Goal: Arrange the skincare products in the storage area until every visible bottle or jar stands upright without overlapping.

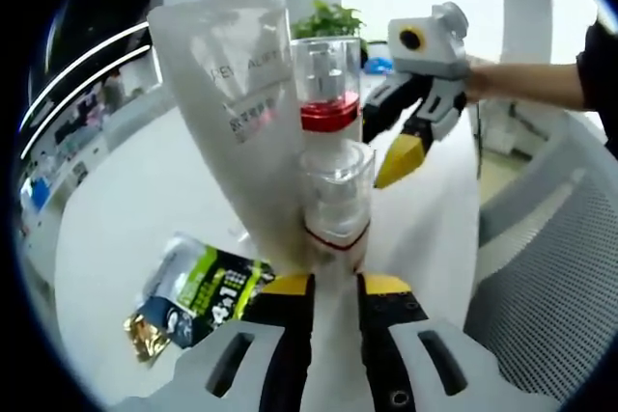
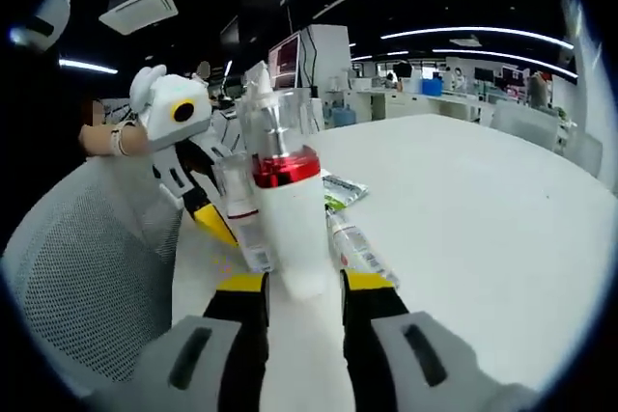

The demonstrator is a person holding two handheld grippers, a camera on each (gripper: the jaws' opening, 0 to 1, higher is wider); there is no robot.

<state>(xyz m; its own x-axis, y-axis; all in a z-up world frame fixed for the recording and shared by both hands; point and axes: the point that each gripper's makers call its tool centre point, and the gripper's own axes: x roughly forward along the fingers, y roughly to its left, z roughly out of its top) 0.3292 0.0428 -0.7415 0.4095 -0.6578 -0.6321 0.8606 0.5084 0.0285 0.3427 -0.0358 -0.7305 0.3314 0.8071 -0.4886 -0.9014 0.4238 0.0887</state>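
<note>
My left gripper [image 1: 336,287] is shut on a small white bottle [image 1: 335,202] with a clear cap and a thin red ring. Just behind it stands a taller white bottle [image 1: 328,108] with a red collar and clear cap; my right gripper [image 1: 391,132] comes at it from the right. In the right gripper view, my right gripper [image 2: 302,284] is shut on that red-collared bottle [image 2: 287,202], held upright. The left gripper [image 2: 208,205] is to its left with the small bottle [image 2: 237,190]. A tall translucent pouch [image 1: 227,94] stands behind both bottles.
A green and black sachet [image 1: 198,294] lies flat on the white table [image 1: 145,200] to the left. Flat sachets [image 2: 350,238] lie beyond the bottles. A grey mesh chair [image 1: 550,267] borders the table [image 2: 463,209]. A person's arm [image 1: 526,79] reaches in.
</note>
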